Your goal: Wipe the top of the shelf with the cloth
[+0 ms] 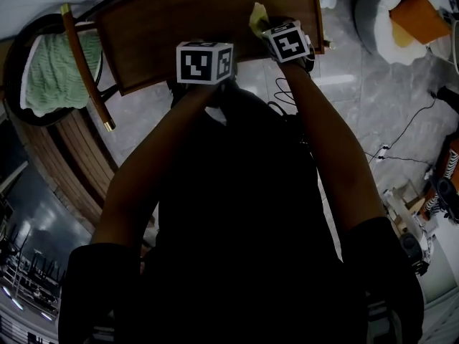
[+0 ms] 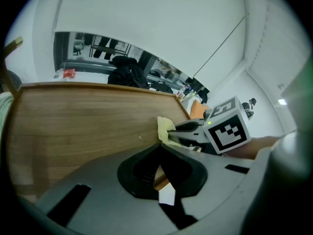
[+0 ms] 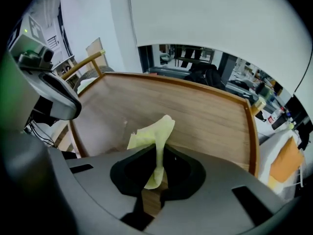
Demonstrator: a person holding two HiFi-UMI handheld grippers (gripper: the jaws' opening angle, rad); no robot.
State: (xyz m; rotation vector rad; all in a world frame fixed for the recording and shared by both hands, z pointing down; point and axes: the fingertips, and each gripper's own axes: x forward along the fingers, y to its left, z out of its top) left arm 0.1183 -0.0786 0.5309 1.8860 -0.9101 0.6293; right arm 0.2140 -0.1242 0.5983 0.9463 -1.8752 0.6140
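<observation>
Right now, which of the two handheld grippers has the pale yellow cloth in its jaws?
The right gripper: its jaws pinch the pale yellow cloth. The left gripper is shut with nothing between its jaws.

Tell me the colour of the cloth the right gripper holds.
Pale yellow cloth, clearest in the right gripper view, pinched by the right gripper.

Cut off by the head view's top edge: far side of the shelf (image 1: 208, 20). Mostly hidden there behind the marker cube (image 1: 288, 41) of the right tool (image 3: 156, 170): the cloth (image 1: 256, 16). Too small and blurred to tell: background clutter (image 2: 146, 70) beyond the shelf.
</observation>
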